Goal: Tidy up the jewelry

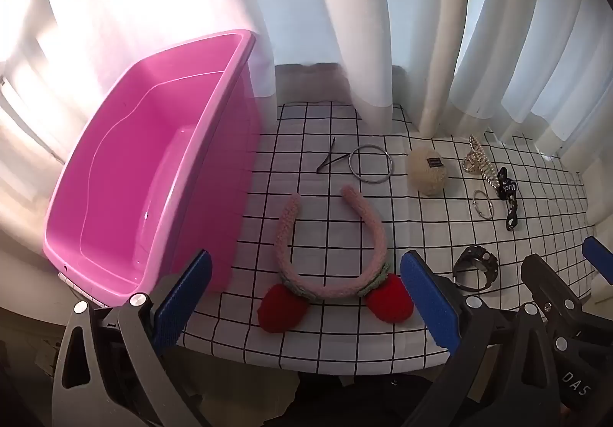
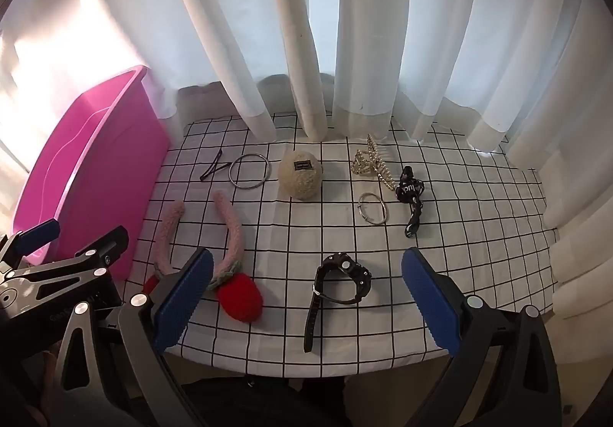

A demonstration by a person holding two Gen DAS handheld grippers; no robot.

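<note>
A pink tub [image 1: 115, 220] stands empty at the left of the checked cloth [image 1: 421, 243]; it also shows in the right wrist view [image 2: 126, 174]. A pink fuzzy headband with red strawberries [image 1: 377, 235] lies in front of my open, empty left gripper [image 1: 306, 296]. A black watch [image 2: 337, 281] lies between the fingers of my open, empty right gripper [image 2: 306, 296], near the front edge. Farther back lie a black hairpin [image 2: 211, 168], a large metal ring [image 2: 250, 171], a beige scrunchie [image 2: 300, 176], a gold claw clip [image 2: 367, 160], a small ring [image 2: 371, 213] and a black clip [image 2: 410, 197].
White curtains [image 2: 345, 43] hang along the back and right edges of the table. The cloth's front edge [image 2: 306, 369] runs just ahead of both grippers. My right gripper shows at the right of the left wrist view [image 1: 555, 285].
</note>
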